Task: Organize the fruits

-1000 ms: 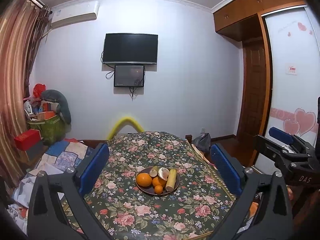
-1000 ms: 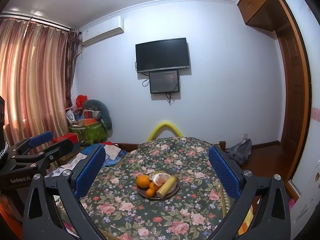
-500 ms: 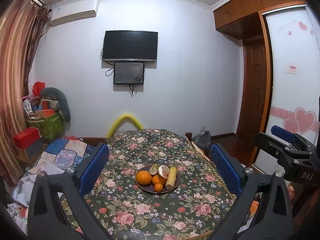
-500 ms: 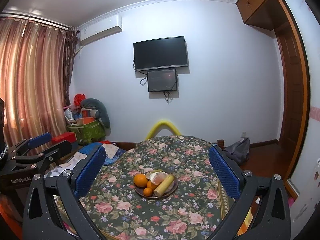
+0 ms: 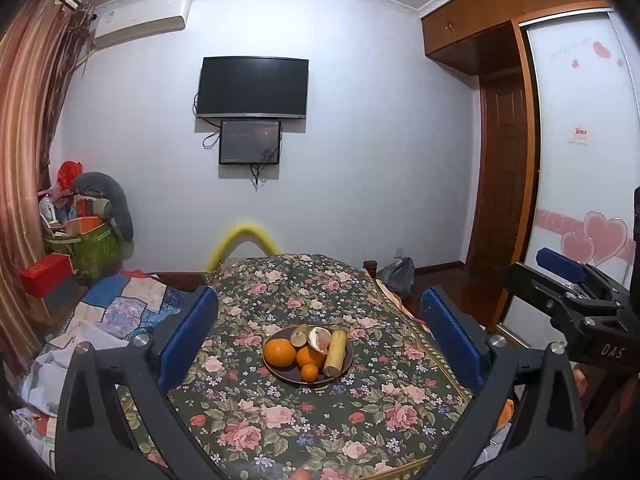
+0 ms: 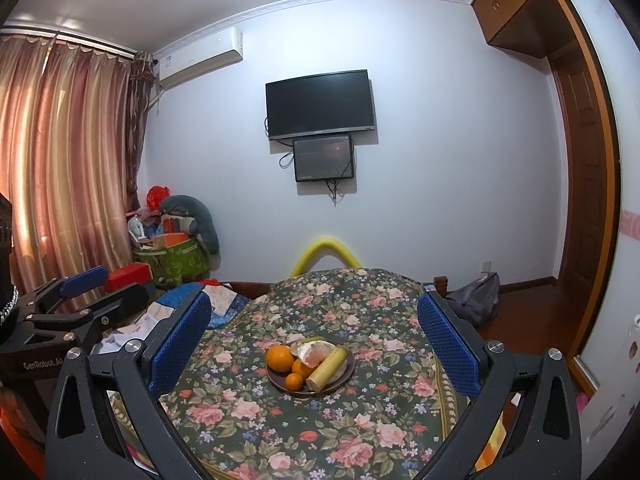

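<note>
Fingers of the left gripper and right gripper spread wide, level above the floral surface, both aimed at the brown plate holding oranges and a banana.

Both wrist views look forward, slightly down, from the near counter edge, well back from the fruit plate. Shared: plate, TV wall. Each catches the other tongs sideways.

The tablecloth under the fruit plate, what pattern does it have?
The tablecloth is dark green with pink roses; the right wrist view shows it best.
</note>
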`<state>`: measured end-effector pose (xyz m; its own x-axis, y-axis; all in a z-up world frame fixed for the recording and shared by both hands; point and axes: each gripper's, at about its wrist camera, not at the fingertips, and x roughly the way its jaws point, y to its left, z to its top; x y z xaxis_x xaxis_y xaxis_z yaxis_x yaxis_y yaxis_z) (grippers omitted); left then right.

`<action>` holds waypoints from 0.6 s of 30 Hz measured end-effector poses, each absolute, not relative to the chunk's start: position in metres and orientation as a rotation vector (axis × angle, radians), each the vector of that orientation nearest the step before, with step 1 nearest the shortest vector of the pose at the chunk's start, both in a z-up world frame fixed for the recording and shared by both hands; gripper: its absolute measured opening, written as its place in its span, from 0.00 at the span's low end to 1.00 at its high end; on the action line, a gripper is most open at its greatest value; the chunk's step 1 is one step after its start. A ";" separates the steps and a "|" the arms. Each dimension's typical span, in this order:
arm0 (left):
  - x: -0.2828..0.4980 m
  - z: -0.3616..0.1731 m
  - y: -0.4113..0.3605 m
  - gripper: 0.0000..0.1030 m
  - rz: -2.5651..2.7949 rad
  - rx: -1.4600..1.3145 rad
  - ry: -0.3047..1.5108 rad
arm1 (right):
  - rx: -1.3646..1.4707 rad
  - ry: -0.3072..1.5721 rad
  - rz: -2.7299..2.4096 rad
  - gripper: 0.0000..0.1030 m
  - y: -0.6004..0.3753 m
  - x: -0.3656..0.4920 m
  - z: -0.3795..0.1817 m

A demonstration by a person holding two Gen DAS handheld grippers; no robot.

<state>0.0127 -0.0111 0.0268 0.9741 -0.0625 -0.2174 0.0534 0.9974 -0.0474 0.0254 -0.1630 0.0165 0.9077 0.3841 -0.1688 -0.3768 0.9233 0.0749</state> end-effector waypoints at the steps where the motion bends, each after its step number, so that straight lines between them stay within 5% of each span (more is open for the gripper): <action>1: 0.013 0.026 -0.012 1.00 -0.056 -0.038 0.218 | 0.041 0.182 0.394 1.00 -0.163 0.025 0.017; 18: 0.015 0.027 -0.011 1.00 -0.070 -0.041 0.211 | 0.025 0.195 0.399 1.00 -0.158 0.029 0.016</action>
